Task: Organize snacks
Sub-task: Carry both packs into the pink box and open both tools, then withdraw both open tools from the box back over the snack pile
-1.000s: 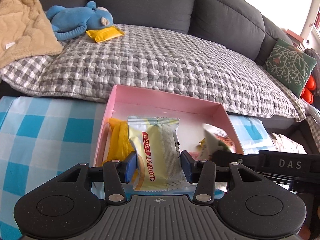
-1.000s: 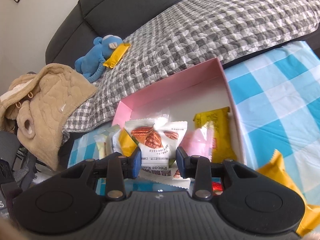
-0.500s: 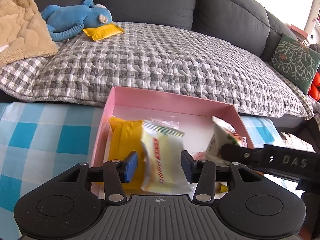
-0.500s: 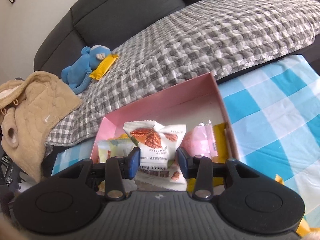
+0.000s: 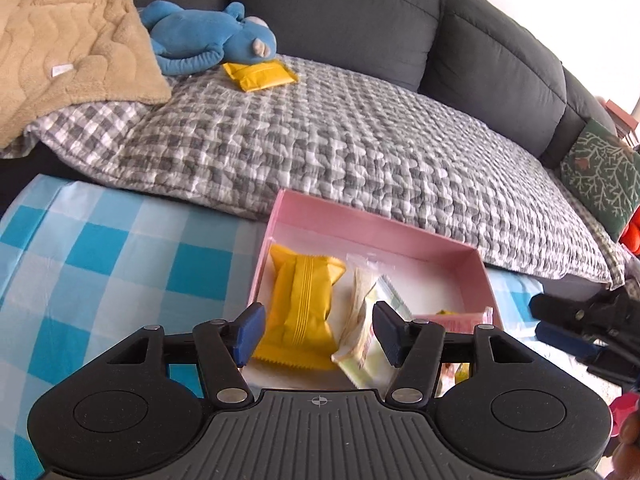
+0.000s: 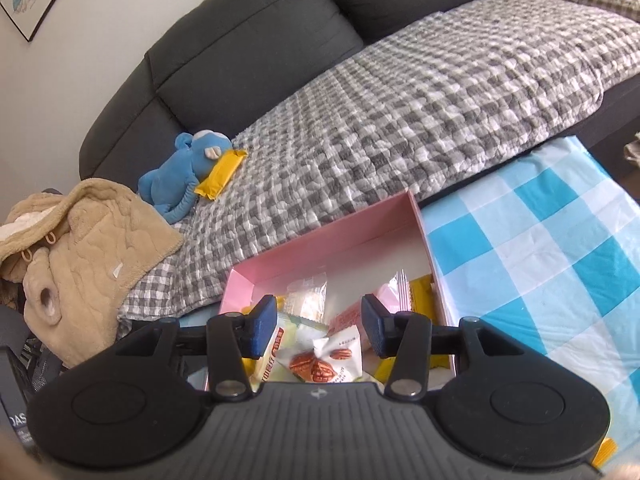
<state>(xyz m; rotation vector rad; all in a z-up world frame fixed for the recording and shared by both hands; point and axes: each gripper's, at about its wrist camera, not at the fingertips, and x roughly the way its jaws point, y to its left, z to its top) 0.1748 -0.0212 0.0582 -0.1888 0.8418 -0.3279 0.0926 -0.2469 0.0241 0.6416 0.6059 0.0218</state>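
Observation:
A pink box (image 5: 376, 232) stands on the blue checked tablecloth (image 5: 100, 264) in front of the sofa. In it lie a yellow packet (image 5: 300, 312), a pale green packet (image 5: 368, 344) on its edge and a pink packet (image 5: 456, 316). My left gripper (image 5: 318, 330) is open and empty, just above the box's near side. My right gripper (image 6: 320, 330) is open and empty over the box (image 6: 320, 240); the white pecan packet (image 6: 324, 364) lies in the box below it, beside a pale green packet (image 6: 276, 352) and a pink packet (image 6: 348, 316).
A grey checked quilt (image 5: 340, 140) covers the dark sofa. On it lie a blue plush toy (image 5: 208, 40), another yellow packet (image 5: 260, 74) and a beige blanket (image 5: 68, 44). A green cushion (image 5: 604, 176) is at the right. The right gripper shows at the right of the left wrist view (image 5: 580, 320).
Both grippers have opened and pulled back. The left let go of the pale green packet and the right let go of the pecan packet; both packets now lie in the pink box.

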